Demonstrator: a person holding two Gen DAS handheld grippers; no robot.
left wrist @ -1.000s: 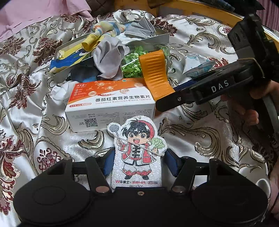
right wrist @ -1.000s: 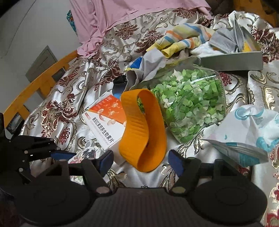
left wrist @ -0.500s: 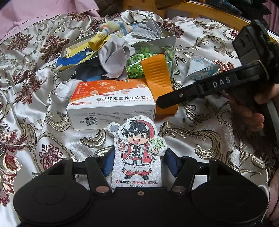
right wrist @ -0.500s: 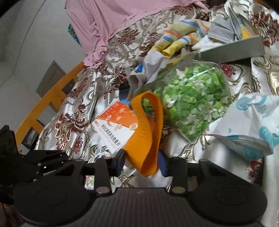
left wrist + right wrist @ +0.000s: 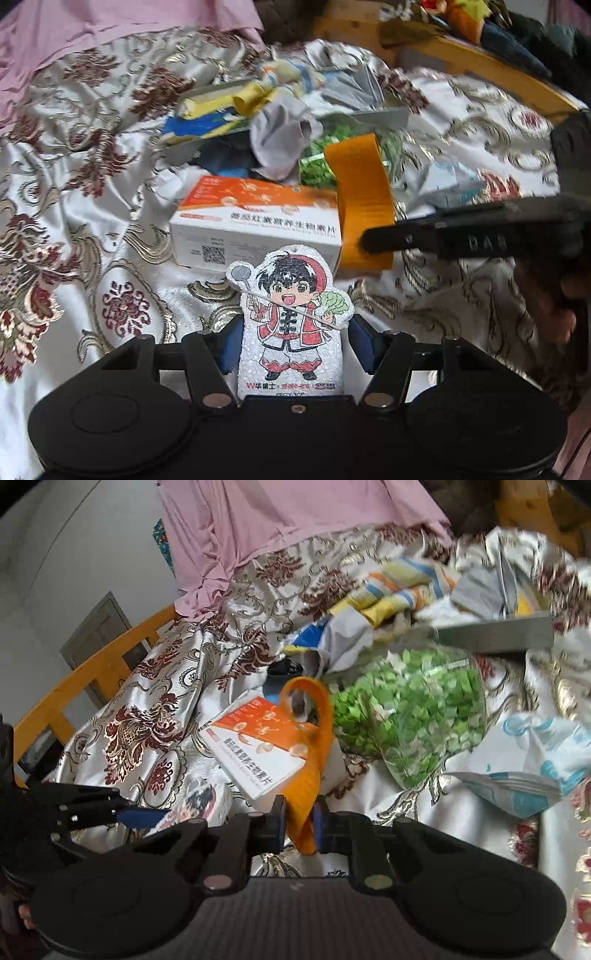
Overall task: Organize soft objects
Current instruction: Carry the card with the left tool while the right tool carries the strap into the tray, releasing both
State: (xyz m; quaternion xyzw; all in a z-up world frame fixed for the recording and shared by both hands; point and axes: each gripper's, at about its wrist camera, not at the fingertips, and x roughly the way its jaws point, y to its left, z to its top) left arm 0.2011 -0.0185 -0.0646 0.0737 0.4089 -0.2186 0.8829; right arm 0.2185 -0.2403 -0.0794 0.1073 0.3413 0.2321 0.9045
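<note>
My left gripper (image 5: 291, 343) is shut on a flat white foam figure (image 5: 291, 317) printed with a cartoon cook, held upright between its blue pads. In front of it lies a white and orange tablet box (image 5: 255, 225). My right gripper (image 5: 299, 819) is closing its jaws on an orange rubbery band (image 5: 314, 746). The pads pinch the band's lower end flat while its loop stands up above them. In the left wrist view the orange band (image 5: 364, 199) rises beside the box, with a right finger (image 5: 388, 240) against it.
A clear bag of green pieces (image 5: 406, 716) lies behind the band. A grey box (image 5: 495, 635) holds a striped cloth (image 5: 402, 590) and other fabrics. A white and blue packet (image 5: 524, 764) lies at the right. A wooden rail (image 5: 92, 675) edges the patterned bedspread.
The right jaws went from wide open around the orange band to pinching it flat, and the band has been drawn toward the tablet box. The left gripper still holds the foam figure.
</note>
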